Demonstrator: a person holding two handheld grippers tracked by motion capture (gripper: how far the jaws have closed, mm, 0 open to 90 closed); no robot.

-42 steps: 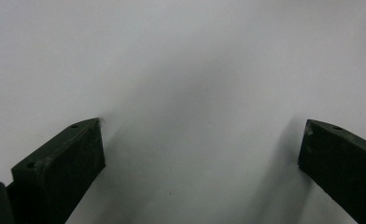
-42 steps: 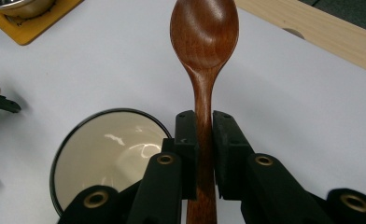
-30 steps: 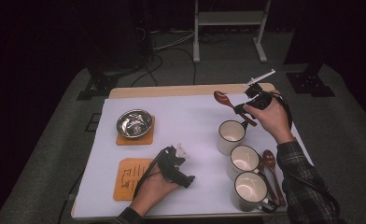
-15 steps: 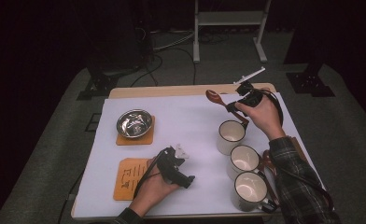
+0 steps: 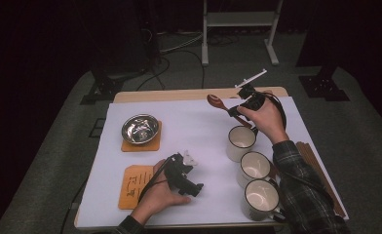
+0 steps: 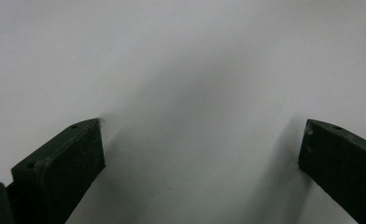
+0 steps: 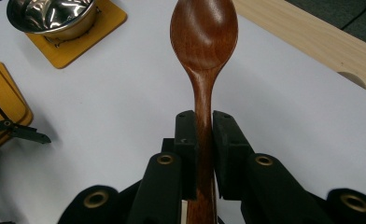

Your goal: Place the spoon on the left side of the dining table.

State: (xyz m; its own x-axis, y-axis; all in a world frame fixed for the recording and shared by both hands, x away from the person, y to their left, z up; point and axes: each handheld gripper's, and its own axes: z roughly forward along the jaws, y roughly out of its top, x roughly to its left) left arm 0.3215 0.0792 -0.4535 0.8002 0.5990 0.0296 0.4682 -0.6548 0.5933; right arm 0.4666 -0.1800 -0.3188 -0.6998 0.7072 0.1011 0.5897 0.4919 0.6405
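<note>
A recording lab or studio: dark curtained walls surround a lone table (image 5: 199, 95) under white sheeting, loose cables (image 5: 179, 46) cross the grey carpet at upper centre, and a white metal stand (image 5: 240, 19) rises at top.

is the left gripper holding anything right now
No, the left gripper has its jaws spread wide over the bare white table cover, with nothing between them.
</note>
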